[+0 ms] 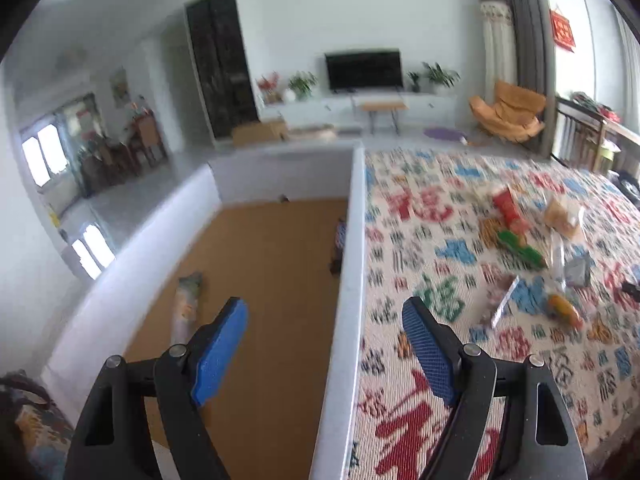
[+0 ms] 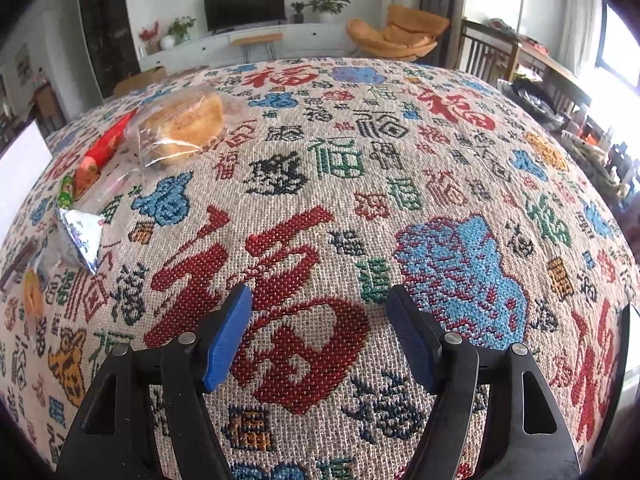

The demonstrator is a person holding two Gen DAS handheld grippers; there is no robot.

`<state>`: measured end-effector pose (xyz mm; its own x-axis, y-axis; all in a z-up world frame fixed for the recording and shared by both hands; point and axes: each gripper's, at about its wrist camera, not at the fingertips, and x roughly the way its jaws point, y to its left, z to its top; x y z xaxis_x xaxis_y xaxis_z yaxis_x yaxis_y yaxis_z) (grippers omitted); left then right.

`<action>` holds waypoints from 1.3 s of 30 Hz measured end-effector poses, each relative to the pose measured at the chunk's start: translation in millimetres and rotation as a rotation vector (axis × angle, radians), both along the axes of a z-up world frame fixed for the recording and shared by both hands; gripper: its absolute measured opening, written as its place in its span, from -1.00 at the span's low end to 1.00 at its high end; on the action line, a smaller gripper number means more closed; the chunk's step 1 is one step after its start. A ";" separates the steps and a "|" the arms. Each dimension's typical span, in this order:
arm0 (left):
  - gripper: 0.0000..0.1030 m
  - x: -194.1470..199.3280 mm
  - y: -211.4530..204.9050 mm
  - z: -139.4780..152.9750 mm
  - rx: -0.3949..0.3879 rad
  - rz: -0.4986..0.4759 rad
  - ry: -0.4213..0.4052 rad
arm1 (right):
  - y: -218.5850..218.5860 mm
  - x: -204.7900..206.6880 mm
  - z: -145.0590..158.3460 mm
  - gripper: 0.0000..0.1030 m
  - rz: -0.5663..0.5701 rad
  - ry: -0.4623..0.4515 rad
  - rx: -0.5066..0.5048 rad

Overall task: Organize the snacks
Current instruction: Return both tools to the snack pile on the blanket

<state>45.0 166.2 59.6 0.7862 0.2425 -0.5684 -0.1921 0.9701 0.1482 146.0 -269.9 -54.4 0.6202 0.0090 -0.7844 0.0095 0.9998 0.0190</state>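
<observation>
In the left wrist view, a white-walled box with a brown floor stands to the left of the patterned cloth. A pale snack packet lies inside it. My left gripper is open and empty, its fingers straddling the box's right wall from above. Loose snacks lie on the cloth: a red packet, a green packet, bagged bread and a silver packet. My right gripper hangs open and empty over bare cloth. The bagged bread, red packet and silver packet lie up to its left.
A dark item leans against the box's right wall inside. An orange snack and a clear packet lie nearer on the cloth. Beyond the cloth are a television, an orange chair and a wooden table.
</observation>
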 end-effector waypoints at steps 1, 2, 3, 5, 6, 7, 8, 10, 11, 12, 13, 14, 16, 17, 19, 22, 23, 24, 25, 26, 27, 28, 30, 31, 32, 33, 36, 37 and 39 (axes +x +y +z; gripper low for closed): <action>0.54 -7.6 -11.4 8.8 0.046 0.009 -0.057 | -2.4 -0.3 -0.4 0.52 -0.008 0.003 0.001; 0.55 -13.2 -21.6 15.1 0.078 0.008 -0.097 | -4.8 3.6 -3.2 0.54 -0.013 0.005 0.005; 0.56 -20.1 -33.0 23.2 0.106 -0.004 -0.141 | -4.8 3.6 -2.8 0.55 -0.015 0.005 0.006; 0.75 -32.9 -60.6 36.3 0.113 -0.082 -0.202 | -5.8 5.3 -4.9 0.57 -0.016 0.006 -0.004; 0.91 -36.6 -71.4 39.4 0.103 -0.122 -0.210 | -6.0 5.9 -5.0 0.57 -0.018 0.007 -0.007; 0.99 -39.6 -85.7 40.1 0.082 -0.177 -0.206 | -5.9 5.6 -4.7 0.58 -0.018 0.007 -0.006; 0.99 -40.6 -99.2 37.5 0.055 -0.234 -0.185 | -7.6 8.1 -6.5 0.58 -0.018 0.008 -0.004; 0.99 -35.2 -121.2 23.6 -0.002 -0.326 -0.100 | -7.8 7.9 -6.7 0.58 -0.018 0.008 -0.003; 0.99 -29.5 -131.1 11.6 -0.028 -0.368 -0.045 | -7.6 7.6 -6.5 0.58 -0.018 0.008 -0.003; 0.99 -22.3 -140.5 -4.7 -0.047 -0.406 0.022 | -7.3 7.3 -6.3 0.58 -0.018 0.008 -0.003; 0.99 -14.0 -149.1 -25.5 -0.056 -0.435 0.091 | -7.1 7.0 -6.1 0.58 -0.018 0.008 -0.003; 0.99 -6.8 -155.4 -45.6 -0.056 -0.450 0.150 | -6.8 6.7 -5.9 0.58 -0.018 0.008 -0.002; 0.93 5.8 -158.3 -82.2 -0.074 -0.445 0.270 | -7.0 6.8 -6.0 0.58 -0.018 0.008 -0.001; 0.91 12.0 -154.8 -94.5 -0.100 -0.435 0.312 | -7.2 6.8 -6.1 0.58 -0.018 0.008 0.000; 0.91 18.0 -146.4 -105.9 -0.148 -0.412 0.344 | -7.1 6.6 -6.3 0.58 -0.018 0.008 0.000; 0.91 34.6 -136.6 -110.4 -0.190 -0.383 0.350 | -7.1 6.7 -6.2 0.58 -0.018 0.008 0.000; 0.92 39.9 -133.5 -111.2 -0.196 -0.378 0.349 | -7.1 6.7 -6.2 0.58 -0.018 0.008 0.000; 0.92 46.3 -132.0 -112.5 -0.203 -0.373 0.351 | -7.1 6.7 -6.1 0.58 -0.018 0.008 0.000; 0.92 52.0 -130.8 -115.5 -0.211 -0.369 0.352 | -7.2 6.7 -6.1 0.58 -0.018 0.008 0.000; 0.92 58.9 -129.4 -117.5 -0.219 -0.366 0.352 | -7.2 6.7 -6.1 0.58 -0.018 0.008 0.000; 0.92 65.5 -128.2 -119.9 -0.215 -0.360 0.343 | -7.2 6.7 -6.0 0.58 -0.018 0.008 0.000; 0.93 68.7 -128.6 -121.4 -0.209 -0.355 0.334 | -7.3 6.8 -6.0 0.58 -0.018 0.008 0.000; 0.96 77.8 -129.9 -123.5 -0.202 -0.349 0.329 | -7.1 6.8 -6.0 0.58 -0.018 0.008 0.000; 0.99 80.6 -129.0 -123.9 -0.199 -0.346 0.331 | -7.1 6.7 -6.1 0.59 -0.018 0.008 0.000; 0.99 82.6 -129.7 -124.7 -0.193 -0.344 0.334 | -7.1 6.7 -6.1 0.59 -0.018 0.008 0.000; 0.99 83.0 -130.7 -125.3 -0.182 -0.343 0.338 | -7.1 6.8 -6.1 0.59 -0.018 0.008 0.000; 1.00 83.0 -132.9 -125.8 -0.164 -0.341 0.340 | -7.1 6.8 -6.1 0.59 -0.018 0.008 0.000; 1.00 82.6 -132.5 -125.7 -0.166 -0.341 0.340 | -7.1 6.8 -6.1 0.59 -0.018 0.008 0.000; 1.00 82.2 -133.0 -125.6 -0.161 -0.340 0.339 | -7.1 6.7 -6.1 0.59 -0.018 0.008 0.000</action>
